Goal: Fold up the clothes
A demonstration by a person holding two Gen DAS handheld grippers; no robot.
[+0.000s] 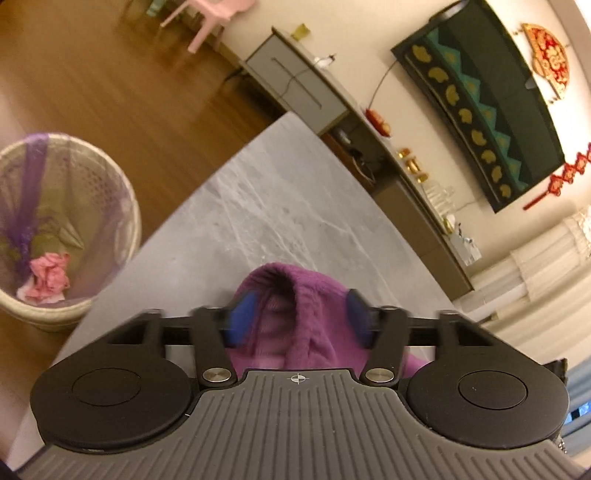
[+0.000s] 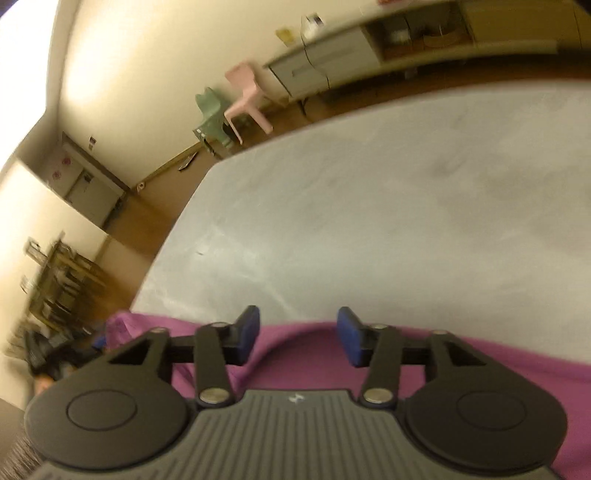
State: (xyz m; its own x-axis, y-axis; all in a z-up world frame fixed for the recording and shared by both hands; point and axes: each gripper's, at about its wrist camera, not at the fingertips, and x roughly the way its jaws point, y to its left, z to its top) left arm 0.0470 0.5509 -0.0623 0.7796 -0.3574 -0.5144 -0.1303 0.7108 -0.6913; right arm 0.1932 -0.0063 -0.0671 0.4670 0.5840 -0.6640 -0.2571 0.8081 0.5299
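The left gripper (image 1: 300,314) has its blue pads spread, and a raised fold of the soft purple fleece garment (image 1: 295,317) stands loose between them on the grey marble-patterned table (image 1: 266,206). The right gripper (image 2: 298,338) is likewise parted, above the garment's flat edge, gripping nothing.

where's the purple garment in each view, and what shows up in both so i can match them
Left wrist: purple garment bottom centre, bunched between the left gripper's open fingers.
Right wrist: garment spreads across the bottom, under the right gripper.
Shared landmark: pink chair top left in the left view, upper middle in the right.
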